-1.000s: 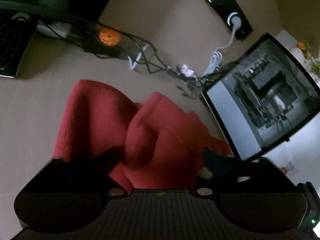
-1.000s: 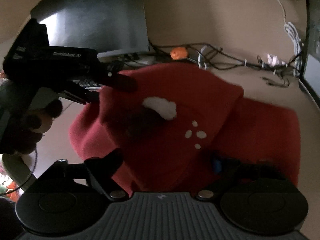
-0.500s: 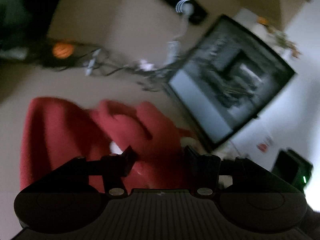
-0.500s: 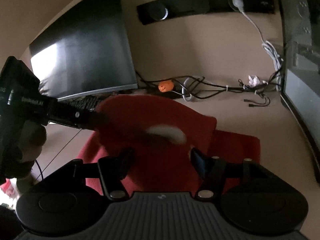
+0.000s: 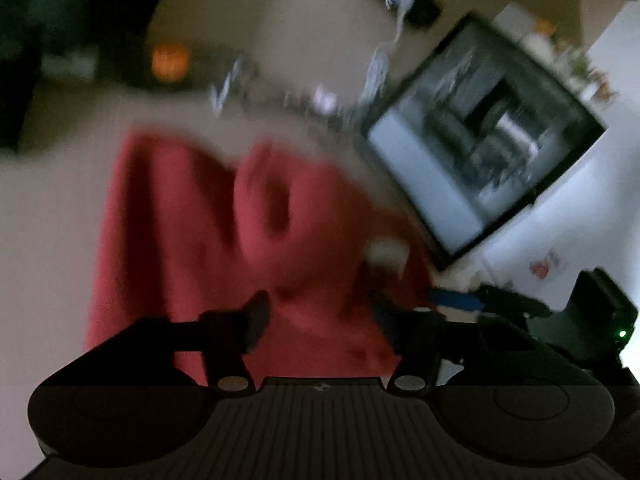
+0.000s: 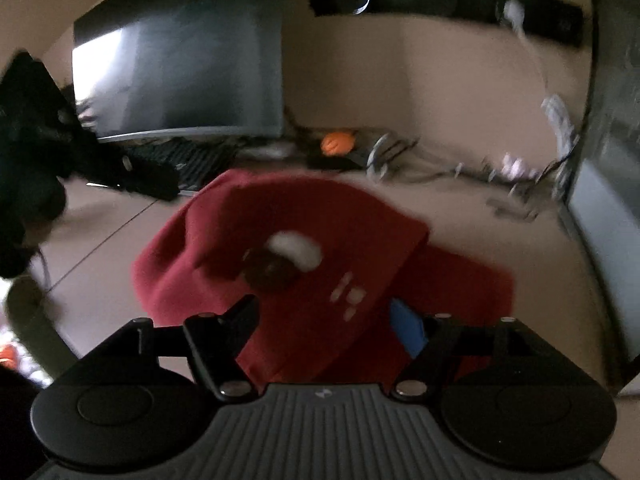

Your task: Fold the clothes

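A red fleece garment (image 5: 188, 240) lies bunched on the beige table, with a white patch (image 6: 296, 246) and a dark patch on its folded top. It also shows in the right wrist view (image 6: 320, 240). My left gripper (image 5: 320, 320) is open just above the garment's near edge, holding nothing. My right gripper (image 6: 326, 320) is open over the garment's near side, empty, with a blue pad on its right finger (image 6: 408, 330). The left gripper (image 6: 132, 172) also shows in the right wrist view, at the left. Both views are blurred.
A dark monitor (image 6: 180, 68) stands at the back left and a lit monitor (image 5: 480, 176) at the right. A tangle of cables (image 6: 460, 164) and an orange pumpkin toy (image 6: 338, 142) lie behind the garment. A black power strip (image 6: 440, 8) is on the wall.
Both grippers have let go of the garment and pulled back toward me. The garment's folded flap has dropped onto the table. The right gripper's jaws have opened wider.
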Action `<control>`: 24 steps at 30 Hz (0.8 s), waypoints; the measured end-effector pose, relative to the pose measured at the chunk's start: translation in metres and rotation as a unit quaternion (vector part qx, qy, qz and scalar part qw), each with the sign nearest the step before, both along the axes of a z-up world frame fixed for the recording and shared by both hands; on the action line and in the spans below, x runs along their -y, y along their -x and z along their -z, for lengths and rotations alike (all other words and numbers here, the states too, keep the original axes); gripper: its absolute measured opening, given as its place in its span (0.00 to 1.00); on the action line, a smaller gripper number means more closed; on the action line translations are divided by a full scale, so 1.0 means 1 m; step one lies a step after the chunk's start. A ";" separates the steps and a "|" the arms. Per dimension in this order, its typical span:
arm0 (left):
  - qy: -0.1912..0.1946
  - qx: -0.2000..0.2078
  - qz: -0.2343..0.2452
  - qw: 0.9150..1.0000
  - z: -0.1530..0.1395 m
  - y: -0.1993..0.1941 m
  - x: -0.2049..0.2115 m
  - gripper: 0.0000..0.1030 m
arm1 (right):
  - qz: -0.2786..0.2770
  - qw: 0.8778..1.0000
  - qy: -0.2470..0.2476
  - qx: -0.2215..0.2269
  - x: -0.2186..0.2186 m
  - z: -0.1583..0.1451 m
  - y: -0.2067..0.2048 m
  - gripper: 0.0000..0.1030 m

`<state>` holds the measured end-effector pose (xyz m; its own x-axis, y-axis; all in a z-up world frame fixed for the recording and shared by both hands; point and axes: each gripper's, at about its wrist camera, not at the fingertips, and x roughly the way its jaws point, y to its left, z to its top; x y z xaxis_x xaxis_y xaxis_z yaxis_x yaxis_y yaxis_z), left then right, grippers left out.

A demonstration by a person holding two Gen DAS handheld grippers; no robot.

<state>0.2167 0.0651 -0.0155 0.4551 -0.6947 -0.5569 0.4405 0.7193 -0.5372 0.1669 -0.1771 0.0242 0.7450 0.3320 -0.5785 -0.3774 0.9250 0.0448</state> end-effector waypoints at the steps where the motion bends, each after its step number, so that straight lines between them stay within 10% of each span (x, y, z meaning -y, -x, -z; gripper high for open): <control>1: 0.000 0.022 -0.008 1.000 -0.011 -0.001 -0.003 0.64 | 0.004 1.000 -0.006 0.008 -0.002 -0.003 -0.004 0.71; 6: -0.026 0.083 -0.025 0.996 -0.032 -0.020 0.014 0.64 | -0.013 1.000 -0.016 -0.008 -0.031 0.026 -0.039 0.91; 10: -0.075 0.009 -0.037 0.996 0.018 -0.046 0.036 0.64 | -0.048 0.995 0.085 -0.002 -0.061 0.066 -0.048 0.98; 13: -0.082 -0.016 -0.041 0.996 0.043 -0.050 0.038 0.66 | -0.047 0.997 0.050 -0.028 -0.049 0.047 -0.049 1.00; 20: -0.067 -0.012 -0.045 0.997 0.041 -0.051 0.031 0.66 | 0.130 0.990 -0.047 -0.042 0.035 0.017 -0.049 1.00; 24: -0.067 -0.011 -0.048 0.997 0.040 -0.049 0.034 0.67 | 0.193 0.966 -0.095 -0.141 0.068 0.048 -0.079 1.00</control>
